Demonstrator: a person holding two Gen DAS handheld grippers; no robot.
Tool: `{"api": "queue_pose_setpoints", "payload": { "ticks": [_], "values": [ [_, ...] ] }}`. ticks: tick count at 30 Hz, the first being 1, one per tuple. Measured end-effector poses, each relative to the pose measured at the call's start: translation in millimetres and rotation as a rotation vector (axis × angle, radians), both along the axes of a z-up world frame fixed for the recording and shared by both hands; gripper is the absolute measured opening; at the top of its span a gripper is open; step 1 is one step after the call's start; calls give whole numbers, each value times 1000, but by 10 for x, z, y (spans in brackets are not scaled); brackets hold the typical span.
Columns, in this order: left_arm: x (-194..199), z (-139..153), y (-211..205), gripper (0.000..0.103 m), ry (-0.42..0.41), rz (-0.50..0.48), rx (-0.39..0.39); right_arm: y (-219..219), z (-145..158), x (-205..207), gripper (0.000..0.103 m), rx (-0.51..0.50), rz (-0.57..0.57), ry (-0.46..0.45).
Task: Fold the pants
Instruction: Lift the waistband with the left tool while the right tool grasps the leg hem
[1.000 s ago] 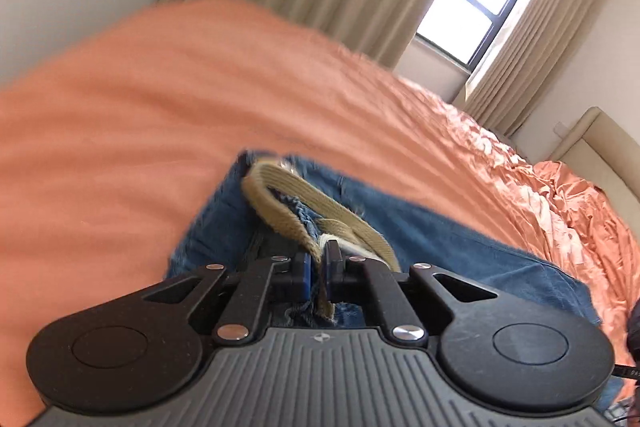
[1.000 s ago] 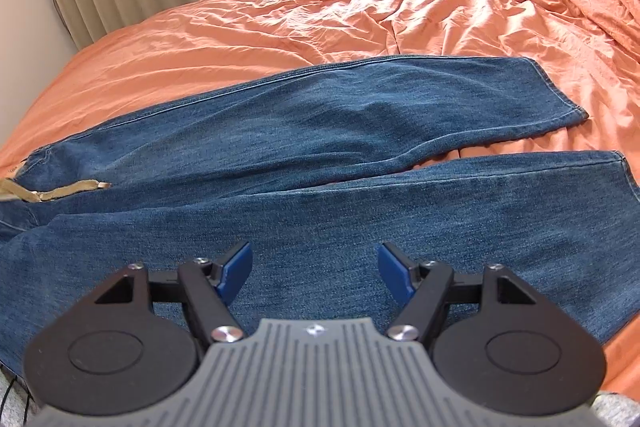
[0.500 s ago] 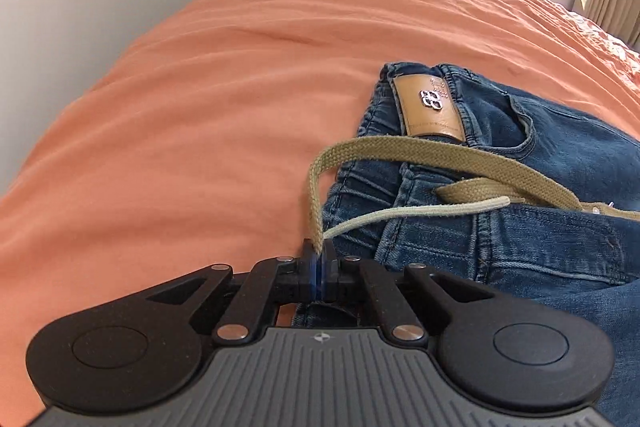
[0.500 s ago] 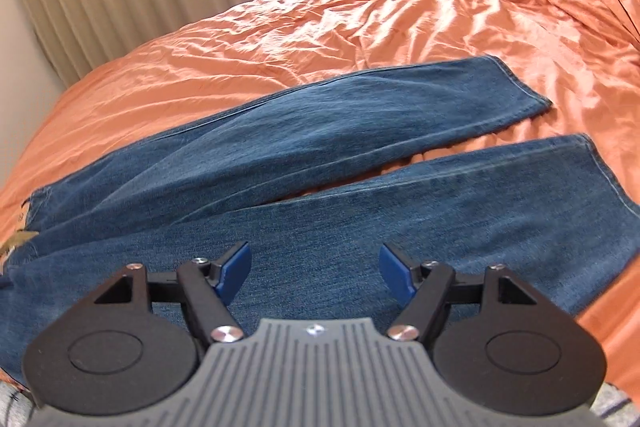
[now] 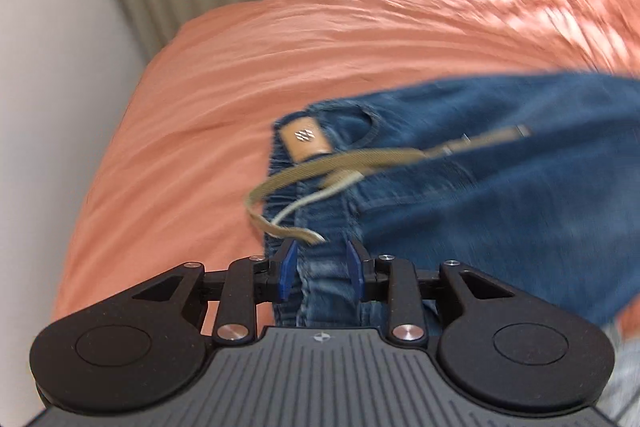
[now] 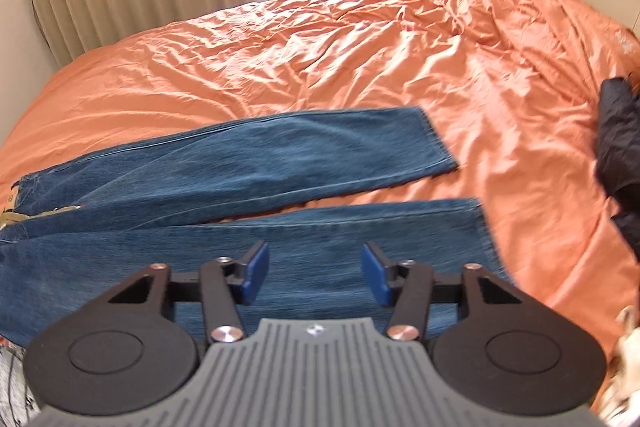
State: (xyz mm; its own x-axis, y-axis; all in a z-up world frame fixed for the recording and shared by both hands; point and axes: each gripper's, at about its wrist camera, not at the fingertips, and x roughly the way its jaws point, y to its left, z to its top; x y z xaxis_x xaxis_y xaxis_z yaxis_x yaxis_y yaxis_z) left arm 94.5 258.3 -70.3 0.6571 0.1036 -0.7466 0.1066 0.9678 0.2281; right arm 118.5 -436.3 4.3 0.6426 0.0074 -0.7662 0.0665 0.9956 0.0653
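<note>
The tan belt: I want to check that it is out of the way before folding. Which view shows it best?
The left wrist view: the tan belt loops across the jeans' waistband, close though blurred. The right wrist view shows only a tan sliver at its left edge.

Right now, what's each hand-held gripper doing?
Left hand-held gripper: opening, holding nothing, belt free.
Right hand-held gripper: closing, empty above the jeans.
</note>
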Motion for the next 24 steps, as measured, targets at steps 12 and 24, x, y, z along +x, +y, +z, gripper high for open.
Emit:
{"api": "queue_pose_setpoints", "payload": {
  "ticks": [12, 24],
  "values": [
    [-518, -511, -708, 43, 215, -382, 394, -1062, 188, -472, 48, -146, -30, -11],
    [-570, -1395, -1066, 53, 285, -470, 633, -1200, -135, -850, 47, -99, -13, 15]
  ]
}}
